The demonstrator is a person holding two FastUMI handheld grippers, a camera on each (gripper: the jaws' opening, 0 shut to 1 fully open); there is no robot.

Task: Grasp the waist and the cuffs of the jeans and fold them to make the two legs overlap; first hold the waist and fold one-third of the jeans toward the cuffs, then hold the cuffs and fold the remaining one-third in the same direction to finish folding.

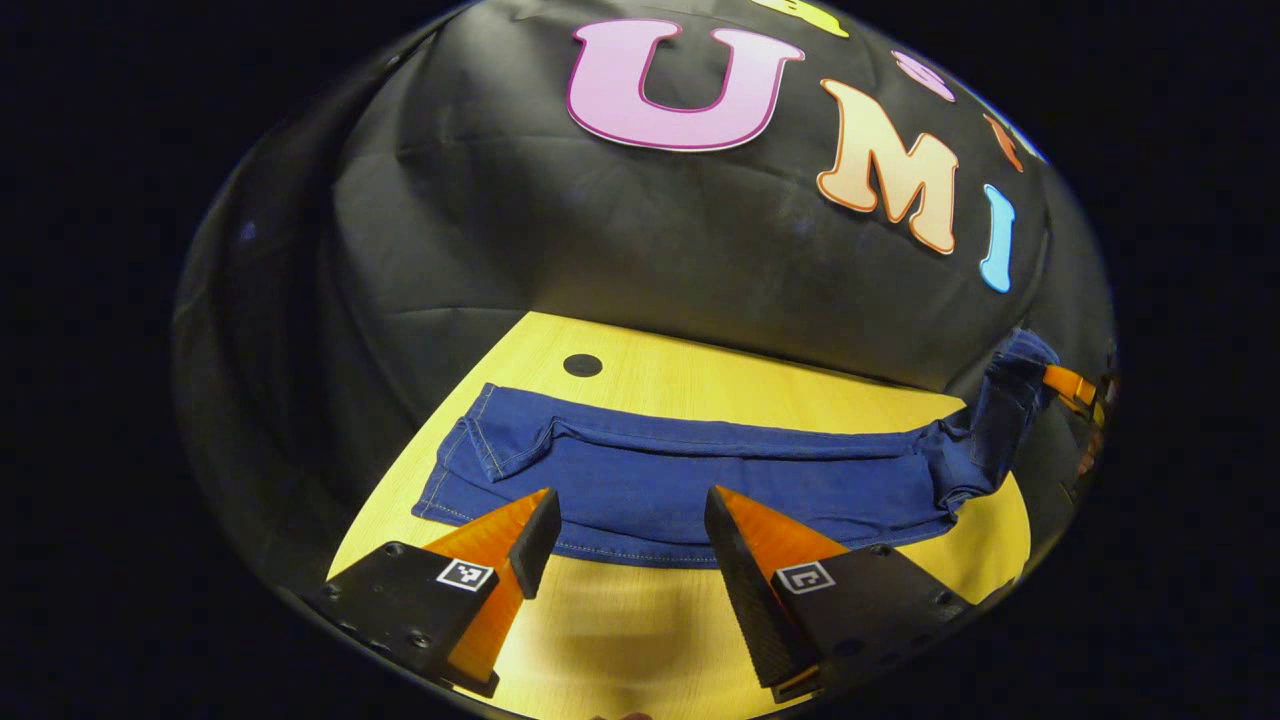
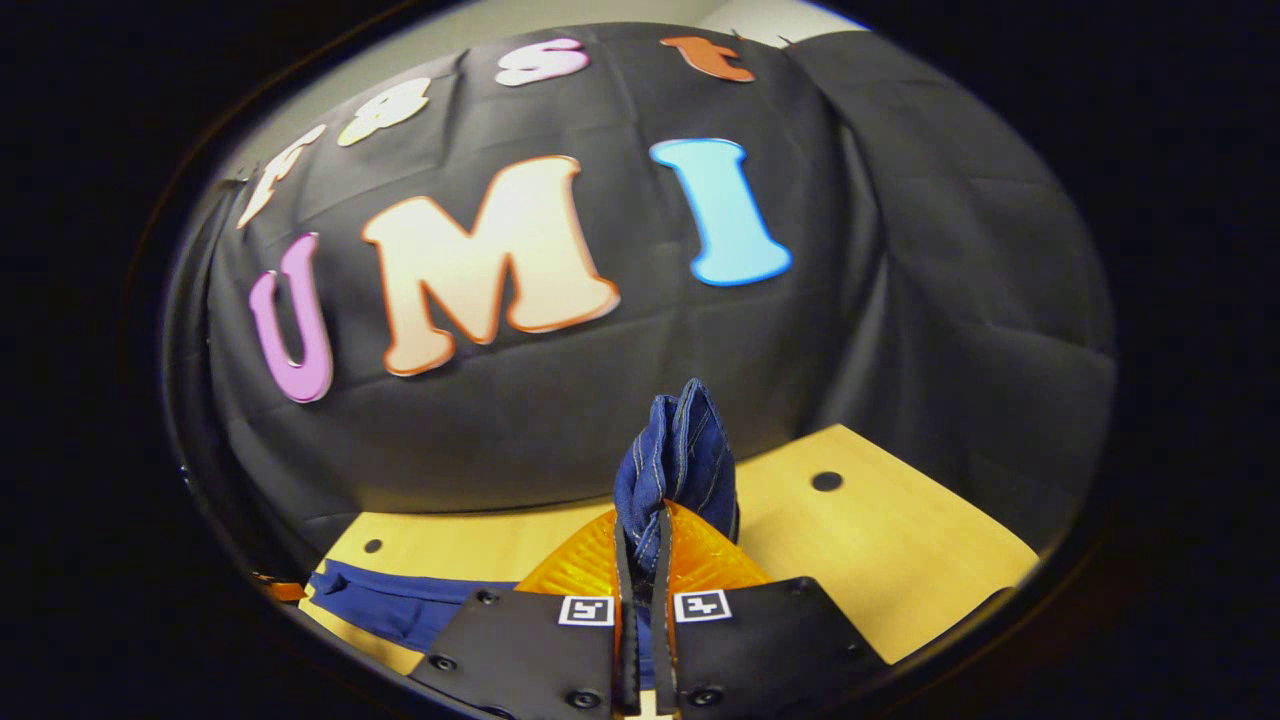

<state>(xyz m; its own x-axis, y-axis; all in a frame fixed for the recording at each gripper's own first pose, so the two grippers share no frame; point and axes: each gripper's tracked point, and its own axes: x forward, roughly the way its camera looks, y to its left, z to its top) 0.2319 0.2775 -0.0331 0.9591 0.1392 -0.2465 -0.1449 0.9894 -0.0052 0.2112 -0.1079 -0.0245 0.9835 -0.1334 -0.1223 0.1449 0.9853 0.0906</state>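
So, biggest first: pale yellow wood-grain table [image 1: 640,385], w/ the dark blue stretch-denim jeans [image 1: 680,480] laid lengthwise across it, running from abt 9 o'clock to 3 o'clock in the left gripper view. Legs look already stacked one on the other, likely so the thirds-folding can start. One end lies flat at 9 o'clock; the other end is lifted off the table at 3 o'clock, bunched, prob. because it's being carried over toward the flat end. Can't tell for sure which end is waist and which cuffs.

Small round black hole [image 1: 582,365] in the table sits just beyond the flat end, at abt 11 o'clock.

Right gripper [image 2: 640,530]: fingers pressed together, pinching the raised denim end, w/ a wad of fabric standing up past the tips at 12 o'clock. It's held above the table, pointing at the booth wall; rest of the jeans trails off to 8 o'clock in the right gripper view.

Left gripper [image 1: 630,525]: fingers spread wide, holding nothing, hovering at the near edge of the jeans around mid-length, aimed slightly down, seemingly ready to steady the cloth or mark a fold line.
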